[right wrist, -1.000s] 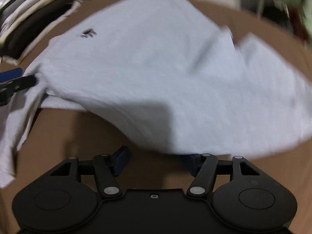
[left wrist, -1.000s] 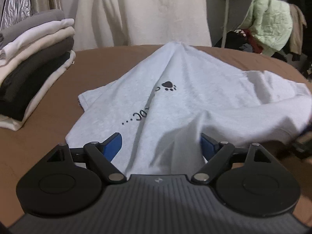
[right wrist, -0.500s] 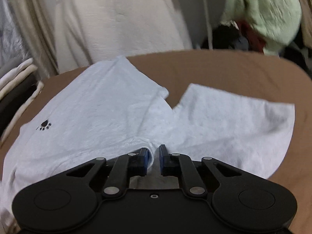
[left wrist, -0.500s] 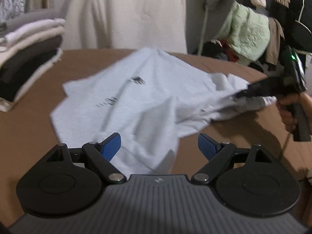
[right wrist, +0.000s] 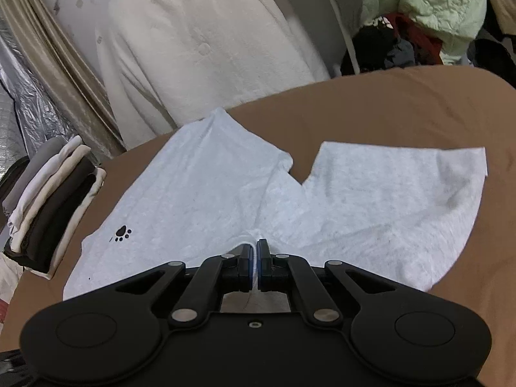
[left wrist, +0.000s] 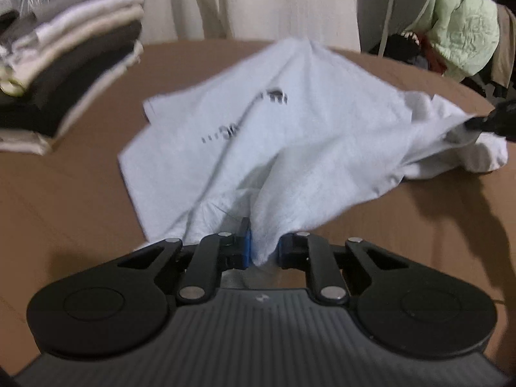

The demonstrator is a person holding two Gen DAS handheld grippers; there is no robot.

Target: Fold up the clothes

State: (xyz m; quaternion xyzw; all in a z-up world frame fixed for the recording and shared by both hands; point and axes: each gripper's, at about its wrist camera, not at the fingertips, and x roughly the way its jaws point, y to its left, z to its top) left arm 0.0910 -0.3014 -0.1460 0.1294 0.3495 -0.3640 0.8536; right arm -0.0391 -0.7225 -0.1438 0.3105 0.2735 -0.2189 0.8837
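A light grey T-shirt [left wrist: 258, 135] with a black paw print [right wrist: 122, 233] lies partly spread on the brown table [left wrist: 64, 209]. My left gripper [left wrist: 262, 248] is closing its jaws on a bunched fold of the shirt's near edge, and the blue pads press the cloth. My right gripper [right wrist: 257, 258] is shut on a thin edge of the T-shirt [right wrist: 200, 200]. In the left wrist view the right gripper [left wrist: 483, 122] shows at the right edge, pulling the cloth taut. One sleeve spreads to the right in the right wrist view.
A stack of folded clothes [left wrist: 64, 74] stands at the table's left, and the right wrist view also catches the stack [right wrist: 48, 206]. A cream robe [right wrist: 209, 42] hangs behind the table. A green quilted jacket [left wrist: 464, 29] and dark garments pile up at the back right.
The left jaws went from wide open to closed on a bunch of the shirt. The right jaws closed on the shirt's edge, and that hand rolled and lifted, stretching the cloth.
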